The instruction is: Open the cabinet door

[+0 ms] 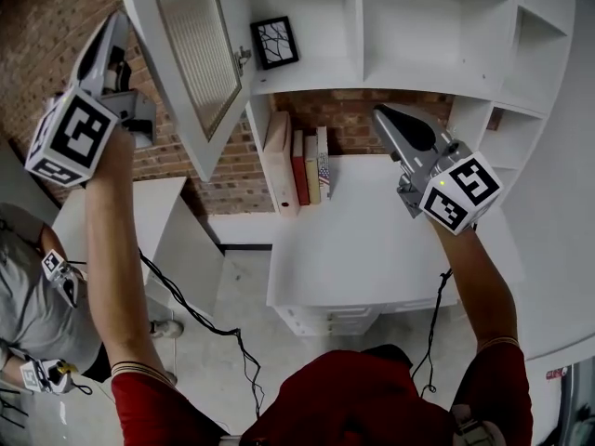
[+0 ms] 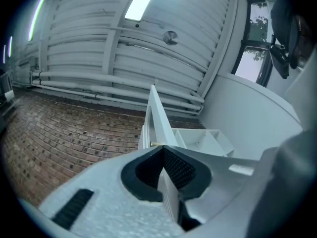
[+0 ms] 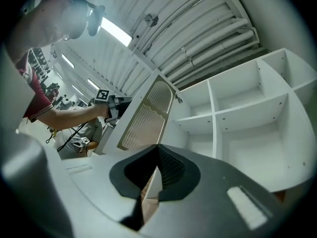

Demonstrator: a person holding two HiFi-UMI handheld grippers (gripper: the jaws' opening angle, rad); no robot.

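The white cabinet door [image 1: 191,63] with its ribbed glass pane stands swung wide out to the left, its small knob [image 1: 244,57] facing the shelves. My left gripper [image 1: 117,19] points upward just left of the door's outer edge, jaws shut with nothing gripped. In the left gripper view the door [image 2: 158,115] appears edge-on straight past the closed left gripper [image 2: 162,148]. My right gripper [image 1: 379,110] hangs in front of the open shelves, apart from the door, also shut and empty. The right gripper view shows the open door [image 3: 146,118] beyond the right gripper [image 3: 157,147].
Inside the cabinet, a framed picture [image 1: 275,42] stands on a shelf. Several books [image 1: 299,165] lean on the white desk [image 1: 372,240] below, which has drawers [image 1: 335,319]. A brick wall [image 1: 46,26] lies behind. A person [image 1: 28,286] stands at the left; cables [image 1: 214,328] trail across the floor.
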